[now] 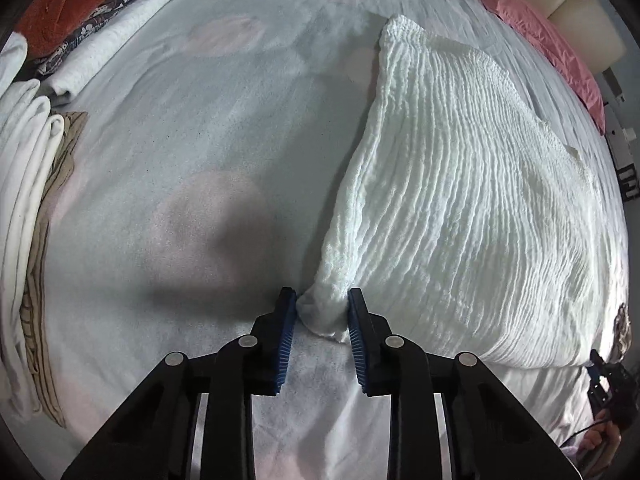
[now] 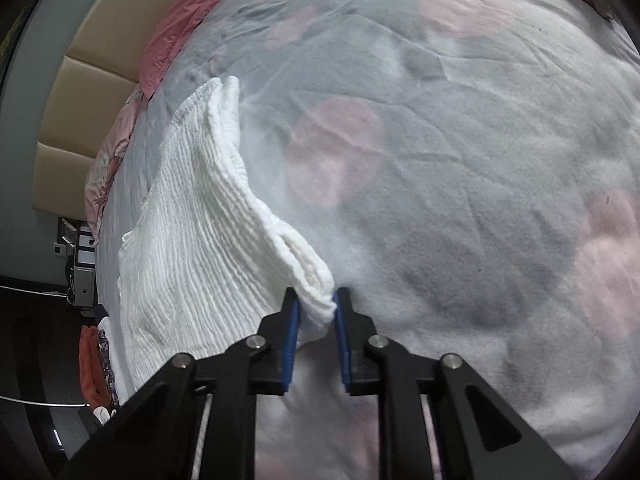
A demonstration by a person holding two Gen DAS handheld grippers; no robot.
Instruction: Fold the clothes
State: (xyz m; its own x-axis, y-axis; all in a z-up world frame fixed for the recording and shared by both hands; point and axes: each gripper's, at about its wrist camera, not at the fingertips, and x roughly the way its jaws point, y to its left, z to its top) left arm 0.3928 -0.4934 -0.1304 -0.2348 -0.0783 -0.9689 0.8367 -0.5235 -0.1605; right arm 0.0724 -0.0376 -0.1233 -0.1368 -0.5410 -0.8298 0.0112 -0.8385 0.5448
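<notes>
A white ribbed knit garment (image 1: 460, 200) lies spread on the bed's grey-and-pink spotted blanket (image 1: 180, 160). My left gripper (image 1: 322, 308) is shut on the garment's near left corner, the cloth bunched between its blue pads (image 1: 286, 344). In the right wrist view the same garment (image 2: 192, 220) lies to the left, folded double along its edge. My right gripper (image 2: 316, 306) is shut on another corner of it, with layered cloth between the blue pads (image 2: 342, 336). Both corners are held just above the blanket (image 2: 460, 180).
Stacks of folded clothes sit along the left: white pieces (image 1: 24, 184), a tan striped piece (image 1: 44, 264), a red towel (image 1: 68, 4) and a floral cloth (image 1: 120, 4). A pink pillow (image 1: 552, 40) and beige headboard (image 2: 80, 92) lie beyond the garment.
</notes>
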